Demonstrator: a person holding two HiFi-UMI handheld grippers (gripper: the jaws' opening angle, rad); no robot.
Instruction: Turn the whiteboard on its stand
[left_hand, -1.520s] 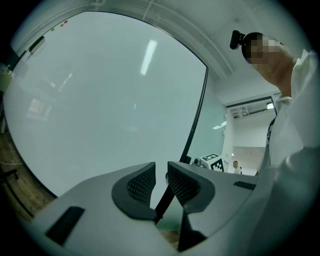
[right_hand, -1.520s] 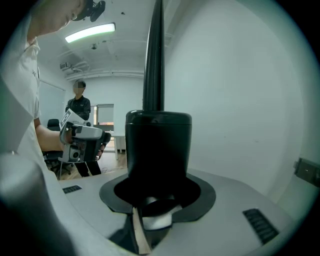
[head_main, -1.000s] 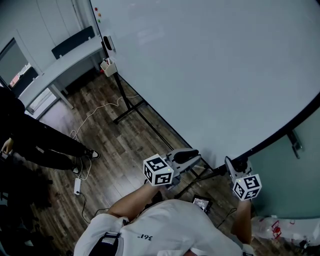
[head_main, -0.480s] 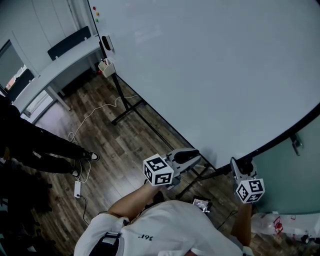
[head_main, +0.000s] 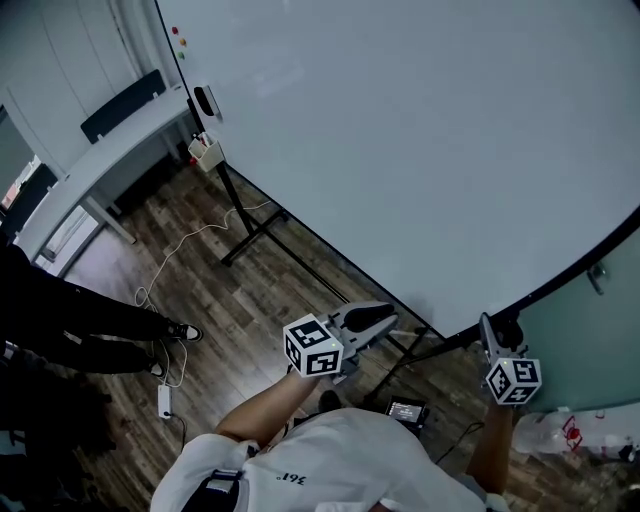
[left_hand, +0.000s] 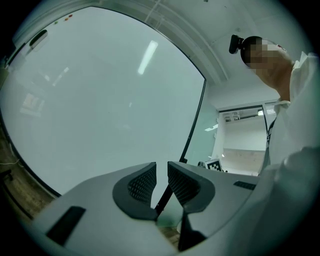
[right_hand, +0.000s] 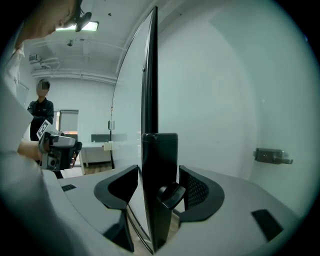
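The large whiteboard (head_main: 420, 130) fills the upper right of the head view, on a black stand (head_main: 255, 215). My right gripper (head_main: 492, 328) is at the board's right end. In the right gripper view its jaws (right_hand: 158, 172) straddle the stand's black clamp block (right_hand: 160, 150) and knob (right_hand: 170, 194), below the board's thin edge (right_hand: 150, 75). The jaws are opening, and there is a gap on each side of the block. My left gripper (head_main: 385, 317) hangs below the board's lower edge. Its jaws (left_hand: 161, 167) stand a narrow gap apart and hold nothing, facing the whiteboard (left_hand: 100, 100).
A white desk (head_main: 100, 150) and dark chair (head_main: 120, 105) stand at the far left. A person in black (head_main: 60, 320) is at the left edge. A cable and power strip (head_main: 165, 400) lie on the wood floor. A plastic bag (head_main: 560, 435) sits bottom right. The wall carries a metal fitting (right_hand: 272, 156).
My right gripper has shifted a little right and back at the board's end. The left gripper has hardly moved. The view has swung, so the desk and board sit further left.
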